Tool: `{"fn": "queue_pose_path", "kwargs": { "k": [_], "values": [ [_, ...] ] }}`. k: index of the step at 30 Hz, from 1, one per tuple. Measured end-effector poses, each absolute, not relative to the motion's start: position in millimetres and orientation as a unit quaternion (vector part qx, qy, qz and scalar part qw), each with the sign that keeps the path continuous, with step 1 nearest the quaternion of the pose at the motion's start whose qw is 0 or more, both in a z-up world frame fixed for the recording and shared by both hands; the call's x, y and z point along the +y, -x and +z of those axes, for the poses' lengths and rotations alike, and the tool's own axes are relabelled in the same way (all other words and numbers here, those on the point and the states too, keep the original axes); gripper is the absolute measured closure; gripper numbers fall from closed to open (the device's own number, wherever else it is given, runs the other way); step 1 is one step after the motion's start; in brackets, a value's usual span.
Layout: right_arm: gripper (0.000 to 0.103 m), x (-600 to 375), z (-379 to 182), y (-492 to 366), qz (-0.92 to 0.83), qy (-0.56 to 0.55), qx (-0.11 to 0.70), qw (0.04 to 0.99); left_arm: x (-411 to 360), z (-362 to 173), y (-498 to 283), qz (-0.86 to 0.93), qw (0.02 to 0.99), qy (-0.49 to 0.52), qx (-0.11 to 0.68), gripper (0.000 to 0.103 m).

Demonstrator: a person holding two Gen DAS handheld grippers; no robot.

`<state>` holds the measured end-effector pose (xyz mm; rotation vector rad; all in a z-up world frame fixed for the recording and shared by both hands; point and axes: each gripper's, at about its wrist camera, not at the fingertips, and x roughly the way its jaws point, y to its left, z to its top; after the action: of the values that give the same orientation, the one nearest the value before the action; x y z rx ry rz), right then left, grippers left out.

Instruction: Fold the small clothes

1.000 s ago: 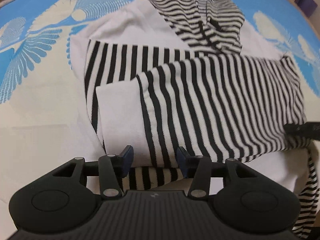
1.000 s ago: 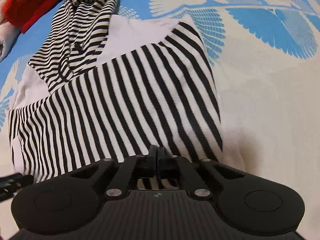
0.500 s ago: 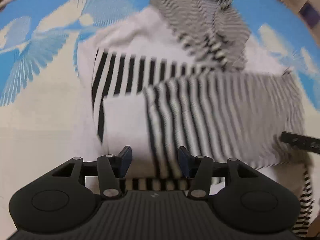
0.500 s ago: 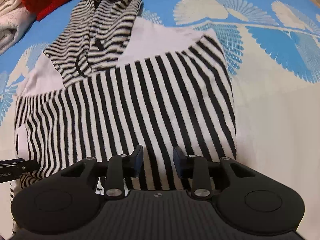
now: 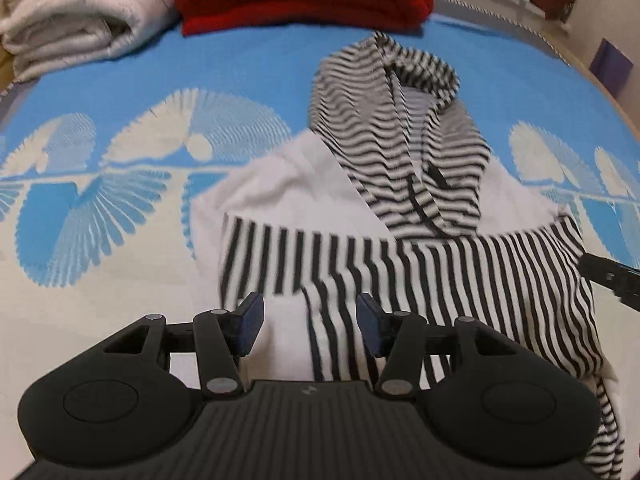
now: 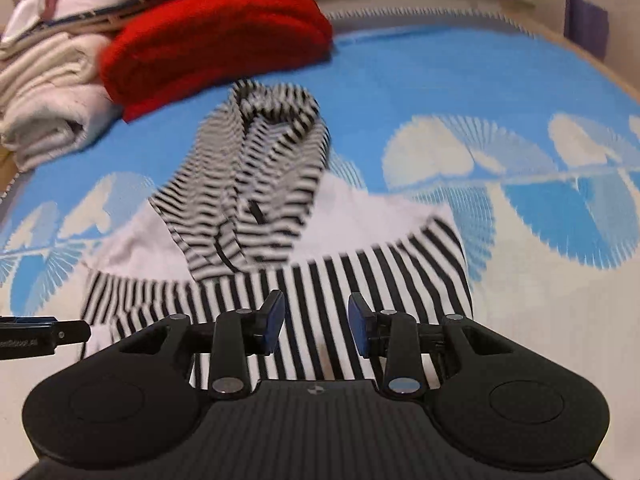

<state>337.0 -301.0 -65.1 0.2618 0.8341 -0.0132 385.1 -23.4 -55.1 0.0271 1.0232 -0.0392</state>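
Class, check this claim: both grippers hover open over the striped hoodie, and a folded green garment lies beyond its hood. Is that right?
Not quite. The folded garment beyond the hood is red, not green, as the right wrist view shows. The rest stands: left gripper and right gripper hover with jaws open over the striped hoodie.

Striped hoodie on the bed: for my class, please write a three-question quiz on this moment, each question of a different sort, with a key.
1. True or false: the left gripper is shut on the striped hoodie.
2. Multiple choice: the hoodie's hood points toward A) the red folded garment, B) the grippers, C) a laundry basket.
3. Fill in: the right gripper hovers open over the hoodie's ____ and white striped part.

Key: 1 false, both grippers are open; 2 A; 3 black.
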Motion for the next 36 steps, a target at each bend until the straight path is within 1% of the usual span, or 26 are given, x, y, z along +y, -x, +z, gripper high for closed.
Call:
{"fn": "queue_pose_path", "kwargs": {
  "k": [4, 14, 16, 18, 21, 25, 36],
  "values": [
    [0.065, -300, -55, -336, 0.004, -0.133, 0.372, 0.919, -14, -45, -387, -0.003, 0.882, 0.007, 0.472, 0.047],
    [0.064, -297, -49, -336, 0.008, -0.141, 0.346, 0.928, -18, -23, -383, 0.000, 0.919, 0.019, 0.393, 0.046],
    [0.064, -296, -46, -334, 0.003, -0.135, 0.334, 0.933, -22, -20, -382, -0.002, 0.925, 0.014, 0.380, 0.037],
    [0.064, -294, -44, -333, 0.005, -0.130, 0.326, 0.937, -24, -18, -382, 0.001, 0.929, 0.012, 0.371, 0.033],
    [0.063, -291, -42, -333, 0.009, -0.118, 0.321, 0.940, -24, -13, -381, 0.000, 0.934, 0.022, 0.357, 0.031],
    [0.060, -290, -42, -333, 0.013, -0.120, 0.322, 0.939, -23, -8, -381, 0.001, 0.938, 0.032, 0.344, 0.027],
    [0.058, -294, -40, -333, 0.025, -0.122, 0.329, 0.936, -26, -14, -386, -0.002, 0.933, 0.042, 0.359, 0.027]
  ]
}}
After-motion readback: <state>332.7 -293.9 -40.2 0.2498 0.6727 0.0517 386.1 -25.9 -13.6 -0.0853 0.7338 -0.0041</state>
